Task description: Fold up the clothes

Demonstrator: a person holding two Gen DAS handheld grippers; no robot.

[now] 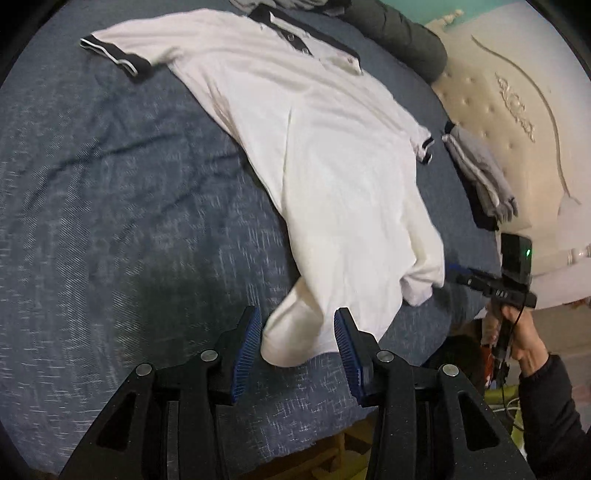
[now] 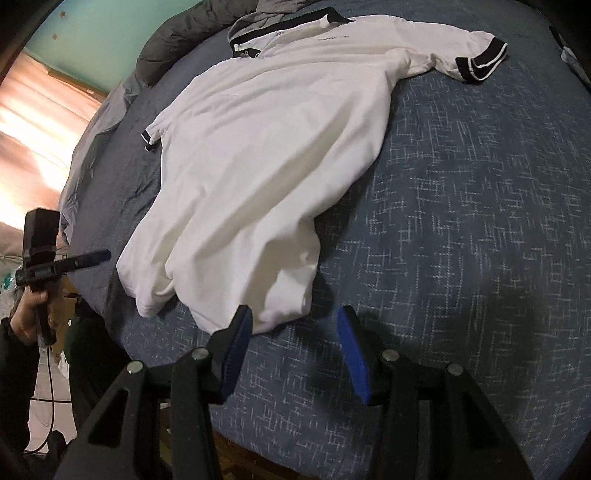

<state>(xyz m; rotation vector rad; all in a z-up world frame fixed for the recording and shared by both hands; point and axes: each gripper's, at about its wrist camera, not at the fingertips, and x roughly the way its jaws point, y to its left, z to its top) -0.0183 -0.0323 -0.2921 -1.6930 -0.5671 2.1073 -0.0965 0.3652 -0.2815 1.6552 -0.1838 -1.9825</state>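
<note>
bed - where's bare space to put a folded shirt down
Widest bare blue bedspread lies beside the white polo shirt, on the side of its spread-out sleeve, running to the near edge. The other side is crowded: folded grey clothes by the headboard, dark bedding past the collar.

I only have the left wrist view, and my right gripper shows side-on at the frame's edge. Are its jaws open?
Observer: Yes. The right gripper is open, jaws wide apart.
Operator: Is any of the shirt between them?
Observer: Barely. The white polo shirt's hem corner reaches only the finger on the image-left side; the rest of the gap is over bare blue bedsheet.
</note>
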